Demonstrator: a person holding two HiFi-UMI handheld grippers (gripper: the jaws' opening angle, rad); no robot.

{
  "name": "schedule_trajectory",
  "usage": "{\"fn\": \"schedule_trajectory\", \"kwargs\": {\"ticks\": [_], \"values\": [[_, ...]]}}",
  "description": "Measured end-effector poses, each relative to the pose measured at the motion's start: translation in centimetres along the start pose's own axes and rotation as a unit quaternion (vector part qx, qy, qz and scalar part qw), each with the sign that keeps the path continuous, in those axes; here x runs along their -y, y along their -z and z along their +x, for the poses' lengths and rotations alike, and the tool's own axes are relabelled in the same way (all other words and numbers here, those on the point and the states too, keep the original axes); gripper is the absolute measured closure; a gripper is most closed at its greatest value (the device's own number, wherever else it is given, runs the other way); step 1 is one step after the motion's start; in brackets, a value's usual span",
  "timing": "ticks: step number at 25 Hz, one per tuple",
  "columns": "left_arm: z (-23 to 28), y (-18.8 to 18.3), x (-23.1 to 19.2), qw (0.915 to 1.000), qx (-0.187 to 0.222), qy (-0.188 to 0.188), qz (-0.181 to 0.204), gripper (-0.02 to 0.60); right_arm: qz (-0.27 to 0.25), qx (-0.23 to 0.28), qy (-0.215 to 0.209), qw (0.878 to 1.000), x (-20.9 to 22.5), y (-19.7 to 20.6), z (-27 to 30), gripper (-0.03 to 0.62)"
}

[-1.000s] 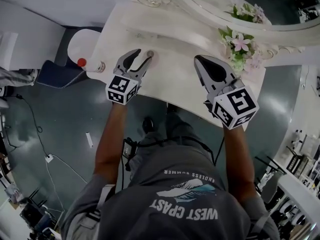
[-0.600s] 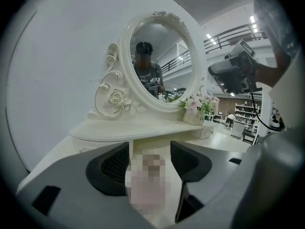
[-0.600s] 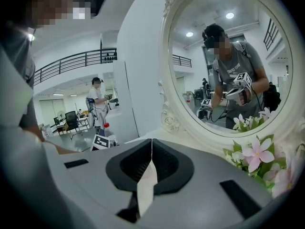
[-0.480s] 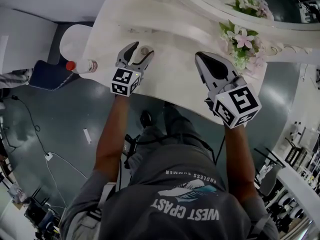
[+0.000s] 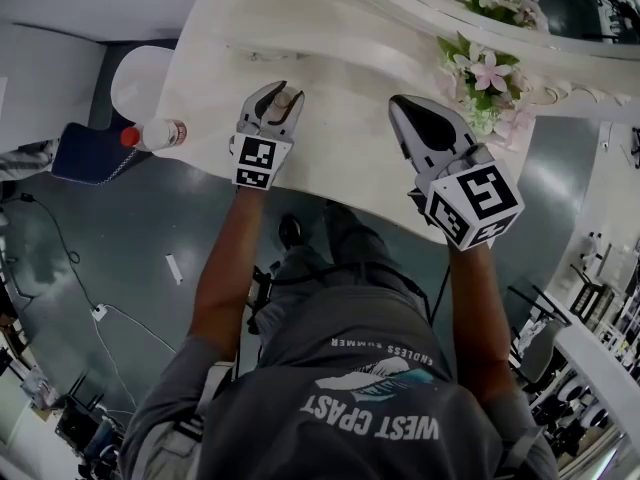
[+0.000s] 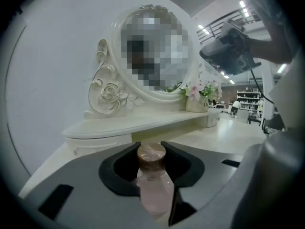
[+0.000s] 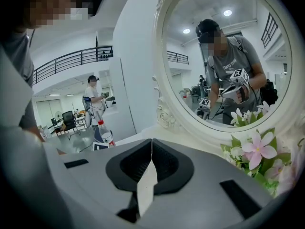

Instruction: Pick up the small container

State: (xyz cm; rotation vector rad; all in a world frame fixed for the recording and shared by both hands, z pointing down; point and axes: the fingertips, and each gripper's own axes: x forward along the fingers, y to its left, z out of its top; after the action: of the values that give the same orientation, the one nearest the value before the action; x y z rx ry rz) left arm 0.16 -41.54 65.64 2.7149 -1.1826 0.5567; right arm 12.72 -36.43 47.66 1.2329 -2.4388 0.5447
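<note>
- Small container (image 6: 151, 182): a pale pink bottle with a brown cap. It stands upright on the white dressing table (image 5: 340, 58), near the front edge on the left side. It is not yet lifted.
- Left gripper (image 5: 279, 101): reaches in from the table's front edge. Its jaws are closing with the container between them. In the left gripper view their inner faces appear to meet the bottle on both sides, the tips level with the cap. Gripping this high on the bottle probably keeps the jaws clear of the tabletop and leaves the bottle upright for a straight lift.
- Right gripper (image 5: 400, 108): jaws pressed together with nothing between them. It is held over the table's right part, well apart from the container. It probably has no part in this step and is kept out of the way.
- Flowers (image 5: 480, 73): a pink and white bunch at the table's back right, below the mirror (image 7: 224, 56). They are near the right gripper and far from the container.
- Water bottle (image 5: 155, 133): clear with a red cap, off the table's left end. It is no part of the grasp.
- Step in hand, as judged: securing the grip, with the lift to follow.
</note>
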Motion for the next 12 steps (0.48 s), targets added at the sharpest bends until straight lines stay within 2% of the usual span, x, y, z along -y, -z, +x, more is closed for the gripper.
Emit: {"fn": "schedule_trajectory", "kwargs": {"ticks": [2, 8, 12], "values": [[0.0, -0.1, 0.2, 0.9999, 0.001, -0.005, 0.011, 0.442, 0.001, 0.0, 0.001, 1.0, 0.0, 0.0, 0.0, 0.568], [-0.3, -0.2, 0.3, 0.9999, -0.01, -0.007, 0.007, 0.446, 0.001, 0.001, 0.002, 1.0, -0.4, 0.0, -0.2, 0.568], [-1.3, -1.4, 0.4, 0.9999, -0.003, -0.003, 0.013, 0.447, -0.001, 0.006, 0.004, 1.0, -0.7, -0.3, -0.6, 0.568]]}}
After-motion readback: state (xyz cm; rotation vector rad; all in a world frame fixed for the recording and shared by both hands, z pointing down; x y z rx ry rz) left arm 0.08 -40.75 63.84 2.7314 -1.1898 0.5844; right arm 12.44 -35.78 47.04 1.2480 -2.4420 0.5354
